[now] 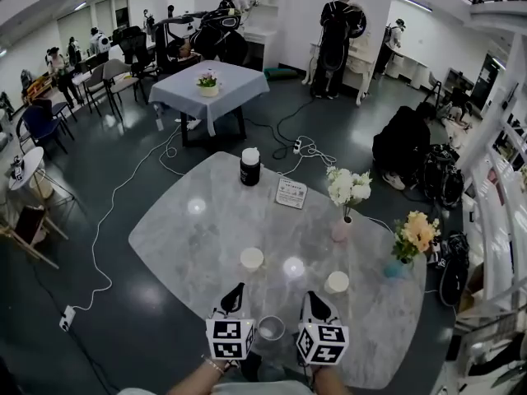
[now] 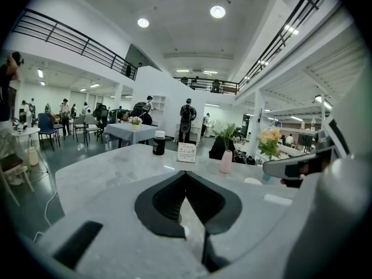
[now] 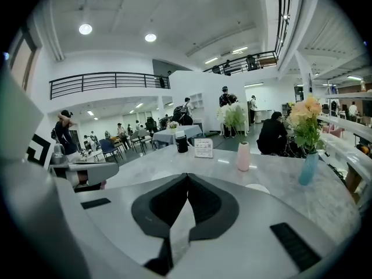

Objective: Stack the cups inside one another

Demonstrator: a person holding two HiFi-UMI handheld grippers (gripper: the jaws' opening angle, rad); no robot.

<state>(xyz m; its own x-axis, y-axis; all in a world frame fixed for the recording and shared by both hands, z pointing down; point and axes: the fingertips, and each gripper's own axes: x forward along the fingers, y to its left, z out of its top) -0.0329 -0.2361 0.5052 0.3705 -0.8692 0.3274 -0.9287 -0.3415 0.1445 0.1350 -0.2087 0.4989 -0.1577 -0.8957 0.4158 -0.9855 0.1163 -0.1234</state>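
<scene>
Two white cups stand on the marble table, one ahead of my left gripper, the other to the right of my right gripper. A grey cup sits near the front edge, between the two grippers. My left gripper and right gripper hover side by side over the near part of the table, both shut and holding nothing. In the left gripper view the black jaws meet at their tips, and a white cup rim shows beyond them. In the right gripper view the jaws also touch, with a white cup rim to their right.
A black jar with a white lid and a small card sign stand at the table's far side. At the right are a pink vase with white flowers and a blue vase with yellow flowers. Cables run across the floor beyond the table.
</scene>
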